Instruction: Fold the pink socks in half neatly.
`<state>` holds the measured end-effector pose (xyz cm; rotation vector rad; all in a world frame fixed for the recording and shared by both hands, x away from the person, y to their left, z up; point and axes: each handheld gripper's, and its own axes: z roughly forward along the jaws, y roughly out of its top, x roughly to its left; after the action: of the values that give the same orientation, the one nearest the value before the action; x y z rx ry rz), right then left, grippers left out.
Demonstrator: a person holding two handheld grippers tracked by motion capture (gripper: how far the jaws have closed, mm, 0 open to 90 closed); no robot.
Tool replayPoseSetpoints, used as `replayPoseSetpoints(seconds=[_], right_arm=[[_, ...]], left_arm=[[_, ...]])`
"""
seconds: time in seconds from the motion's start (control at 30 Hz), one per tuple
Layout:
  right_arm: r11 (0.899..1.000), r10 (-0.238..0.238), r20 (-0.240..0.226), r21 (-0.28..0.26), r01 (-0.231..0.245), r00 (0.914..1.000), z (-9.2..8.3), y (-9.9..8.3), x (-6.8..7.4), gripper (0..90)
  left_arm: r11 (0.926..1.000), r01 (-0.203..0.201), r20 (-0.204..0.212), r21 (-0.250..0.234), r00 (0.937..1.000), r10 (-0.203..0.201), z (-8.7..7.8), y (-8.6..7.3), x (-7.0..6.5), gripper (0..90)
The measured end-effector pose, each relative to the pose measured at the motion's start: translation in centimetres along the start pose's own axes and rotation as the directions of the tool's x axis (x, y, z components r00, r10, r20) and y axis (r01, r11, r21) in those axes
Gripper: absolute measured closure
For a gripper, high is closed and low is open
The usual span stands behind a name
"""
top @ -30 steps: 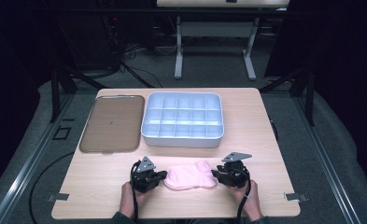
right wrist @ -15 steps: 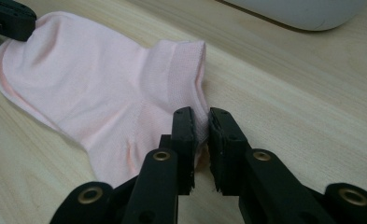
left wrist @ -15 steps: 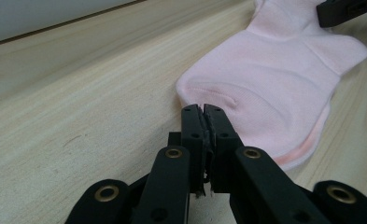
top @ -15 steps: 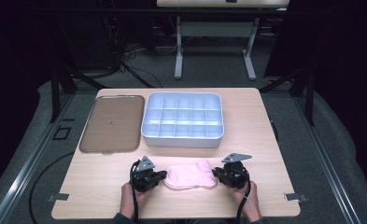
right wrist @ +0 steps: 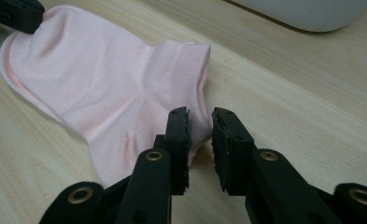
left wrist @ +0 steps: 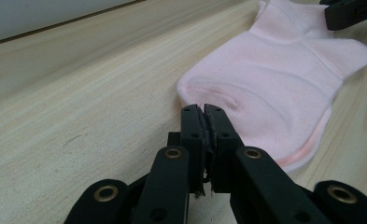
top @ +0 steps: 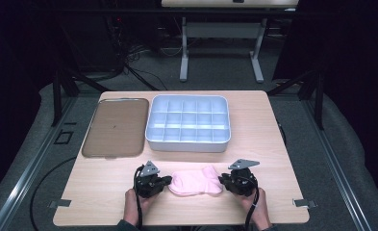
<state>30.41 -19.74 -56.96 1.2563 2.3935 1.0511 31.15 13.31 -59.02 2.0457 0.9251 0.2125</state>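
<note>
A pink sock (top: 196,182) lies flat on the table between my two grippers. My left gripper (top: 170,181) is at its toe end. In the left gripper view its jaws (left wrist: 204,109) are closed together on the toe edge of the sock (left wrist: 274,79), which creases there. My right gripper (top: 221,180) is at the cuff end. In the right gripper view the jaws (right wrist: 200,114) stand a little apart and have just been opening slightly. The cuff corner of the sock (right wrist: 102,79) lies between them, with a gap left at the pads.
A white tray (top: 186,143) with several compartments stands behind the sock at mid-table. A flat brown tray (top: 114,127) lies to its left. The table's front edge runs close under the person's hands (top: 133,207).
</note>
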Motion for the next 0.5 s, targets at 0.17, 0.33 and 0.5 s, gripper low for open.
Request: replayPoseSetpoints(seconds=[0.17,0.33,0.5], right_arm=[[0.999,-0.031,0.019,-0.013,0.031,0.9993,-0.2,0.1,0.4,82.7],[0.998,-0.052,0.006,-0.019,0.052,0.9986,-0.6,0.4,0.9,78.2],[0.998,-0.066,0.003,-0.004,0.066,0.9978,-0.2,0.3,1.1,81.5]], left_arm=[[1.0,-0.009,-0.001,-0.001,1.0,0.009,0.0,0.0,0.0,86.9],[1.0,-0.005,0.0,-0.003,1.0,0.005,0.0,0.0,0.0,86.7],[1.0,-0.001,-0.001,0.001,1.0,0.001,0.0,0.0,0.0,86.6]])
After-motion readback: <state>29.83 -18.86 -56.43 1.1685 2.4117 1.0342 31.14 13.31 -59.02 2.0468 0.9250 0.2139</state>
